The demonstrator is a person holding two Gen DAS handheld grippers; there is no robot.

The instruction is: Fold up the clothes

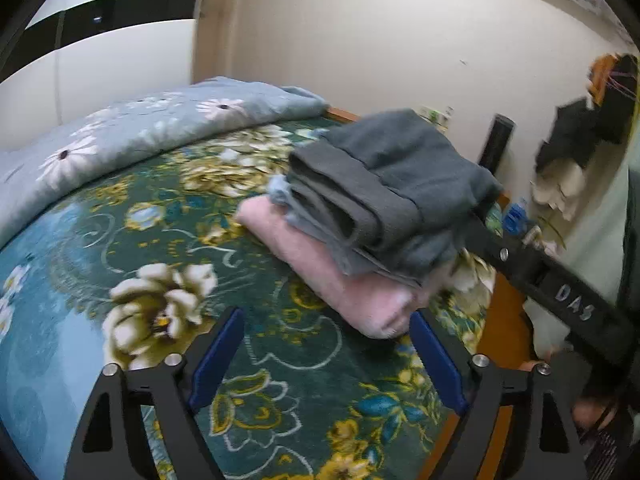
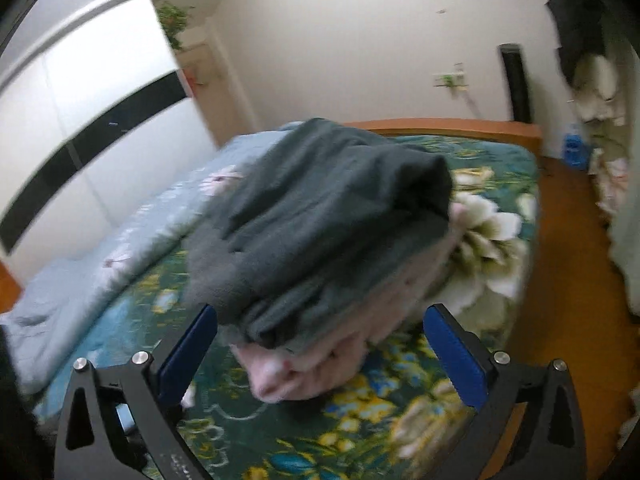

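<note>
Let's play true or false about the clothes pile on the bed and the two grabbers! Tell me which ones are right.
1. The dark grey garment lies on top of the pile. True.
2. The pink garment is at the top. False: it is at the bottom.
3. The left gripper is shut on a sock. False: it is open and holds nothing.
4. The right gripper is open. True.
5. The pile sits on the floral bedspread. True.
</note>
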